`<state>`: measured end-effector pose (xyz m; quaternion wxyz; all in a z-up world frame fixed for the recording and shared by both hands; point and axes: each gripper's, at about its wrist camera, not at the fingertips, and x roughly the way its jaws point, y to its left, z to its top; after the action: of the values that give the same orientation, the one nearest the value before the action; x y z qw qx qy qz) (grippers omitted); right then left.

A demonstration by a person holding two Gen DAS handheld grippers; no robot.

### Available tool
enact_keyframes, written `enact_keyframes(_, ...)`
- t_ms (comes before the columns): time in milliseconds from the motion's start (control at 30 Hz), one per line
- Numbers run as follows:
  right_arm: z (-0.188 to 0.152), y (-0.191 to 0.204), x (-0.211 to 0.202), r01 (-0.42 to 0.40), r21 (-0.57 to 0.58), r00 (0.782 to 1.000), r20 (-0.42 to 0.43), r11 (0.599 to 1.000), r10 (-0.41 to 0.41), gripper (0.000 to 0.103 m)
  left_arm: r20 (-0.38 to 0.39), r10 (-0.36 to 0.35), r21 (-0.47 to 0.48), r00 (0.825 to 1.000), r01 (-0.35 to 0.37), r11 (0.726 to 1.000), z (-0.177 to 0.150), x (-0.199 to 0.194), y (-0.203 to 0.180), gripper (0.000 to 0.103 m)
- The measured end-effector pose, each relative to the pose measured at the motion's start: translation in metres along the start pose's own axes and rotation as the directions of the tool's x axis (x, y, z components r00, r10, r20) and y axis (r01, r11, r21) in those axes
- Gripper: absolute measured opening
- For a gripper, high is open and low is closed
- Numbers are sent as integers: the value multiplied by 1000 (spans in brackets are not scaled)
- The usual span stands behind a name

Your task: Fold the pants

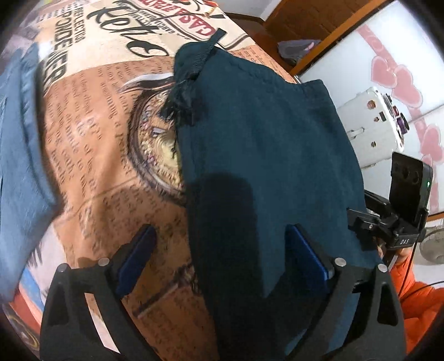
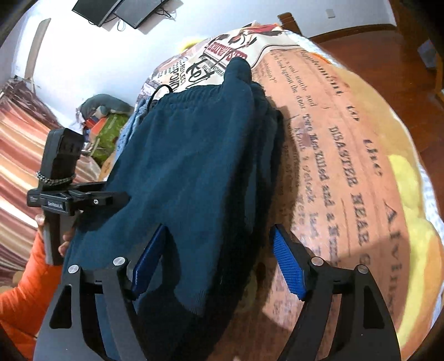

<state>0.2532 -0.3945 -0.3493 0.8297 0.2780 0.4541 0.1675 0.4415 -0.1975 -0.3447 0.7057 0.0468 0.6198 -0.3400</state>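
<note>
Newsprint-pattern blanket (image 1: 105, 155) covers the bed, orange and cream panels with big black lettering; wood floor (image 2: 388, 50) past its far edge, white wall with two dark screens (image 2: 125, 11) at 11 o'clock in my right view. Dark teal pants (image 1: 263, 144) lie folded on the blanket, filling the middle of both views, waistband end toward 12 o'clock, black drawstring (image 1: 180, 102) frayed at the left edge. My left gripper (image 1: 222, 250) is spread wide, blue pads apart, pants between them but not pinched; left finger (image 1: 138, 250) over bare blanket, the other over cloth. My right gripper (image 2: 219, 258) is spread too, pads clear of the cloth, right finger (image 2: 288, 263) over blanket at 5 o'clock, left one against the pants edge, contact unclear. Second blue garment (image 1: 19, 144) at 9 o'clock in left view. Orange sleeve (image 2: 22, 302) at 8 o'clock in right view. White machine (image 1: 374, 125) at 3 o'clock in left view.
</note>
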Motion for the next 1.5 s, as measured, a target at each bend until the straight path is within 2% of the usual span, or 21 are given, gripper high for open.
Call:
enact_keyframes(133, 5, -1, 9, -40, -9, 999, -19, 999, 40, 76, -10, 3, 37, 1000, -2, 999, 11, 8, -7, 100)
enact_keyframes(200, 7, -1, 13, -63, -1, 998, -26, 998, 63, 81, -13, -4, 50, 1000, 4, 999, 16, 11, -10, 100)
enact_keyframes(400, 12, -1, 22, -88, 10, 996, -28, 996, 88, 82, 4, -63, 40, 998, 62, 997, 32, 21, -11, 100)
enact_keyframes(500, 15, -4, 22, -100, 29, 995, -27, 995, 100, 81, 41, -81, 37, 996, 80, 996, 36, 23, -12, 88)
enact_keyframes(733, 21, 4, 22, -91, -6, 995, -39, 996, 91, 60, 66, -111, 18, 992, 110, 994, 37, 18, -13, 53)
enact_keyframes(967, 23, 21, 10, -47, -81, 999, 1, 996, 47, 45, 125, -43, 72, 991, 34, 997, 22, 1, -33, 39)
enact_keyframes(1067, 23, 33, 3, -48, -120, 999, 20, 992, 50, 42, 154, -27, 95, 988, 12, 995, 9, -17, -36, 37)
enact_keyframes(1267, 21, 66, -20, -33, -221, 996, 75, 975, 50, 41, 283, 9, 105, 959, -40, 994, -20, -61, -54, 35)
enact_keyframes(1500, 20, 123, -55, -12, -337, 983, 168, 942, 73, 40, 422, 43, 93, 906, -91, 992, -54, -125, -68, 34)
